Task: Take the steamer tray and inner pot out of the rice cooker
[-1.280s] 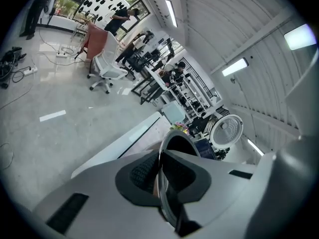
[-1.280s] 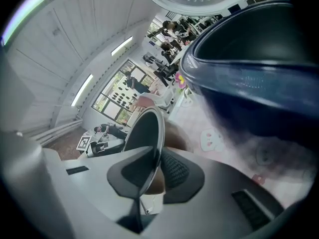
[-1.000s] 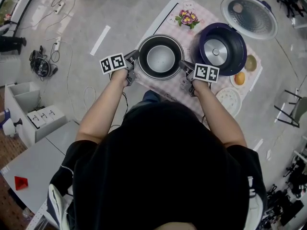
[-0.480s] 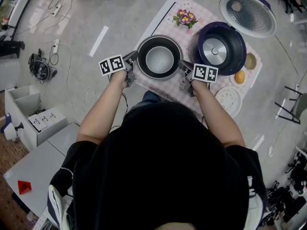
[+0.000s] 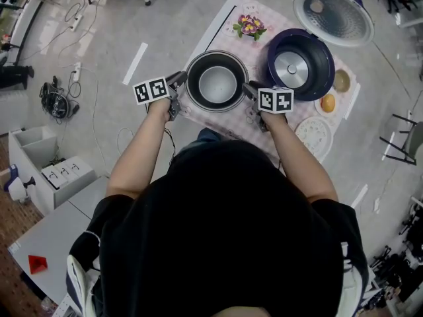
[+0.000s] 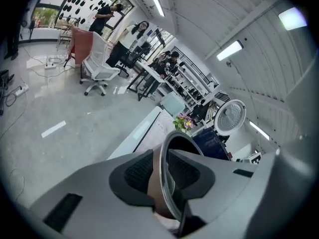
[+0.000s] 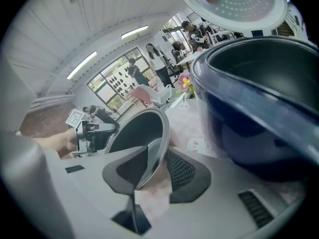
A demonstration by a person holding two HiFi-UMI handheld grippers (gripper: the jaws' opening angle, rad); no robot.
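The dark inner pot (image 5: 218, 83) stands upright on the pink checked cloth (image 5: 228, 125), left of the open purple rice cooker (image 5: 301, 65). My left gripper (image 5: 180, 79) is at the pot's left rim and my right gripper (image 5: 248, 90) at its right rim. Both sets of jaws have just been opening. In the left gripper view the pot's rim (image 6: 172, 148) still stands between the left gripper's (image 6: 160, 176) loosened pads. In the right gripper view the pot (image 7: 134, 133) sits between the right gripper's (image 7: 152, 171) pads, with cloth showing in the gap. A white perforated tray (image 5: 314, 134) lies on the cloth at the right.
The cooker's lid (image 5: 334, 15) stands open behind its body. A flower pot (image 5: 250, 25), a small bowl (image 5: 342, 80) and an orange (image 5: 328, 103) sit on the cloth. Cables (image 5: 56, 94) and a grey cabinet (image 5: 39, 157) are on the floor at the left.
The pot has stayed on the cloth between both grippers. The marker cubes of both grippers have rolled slightly, the right one more.
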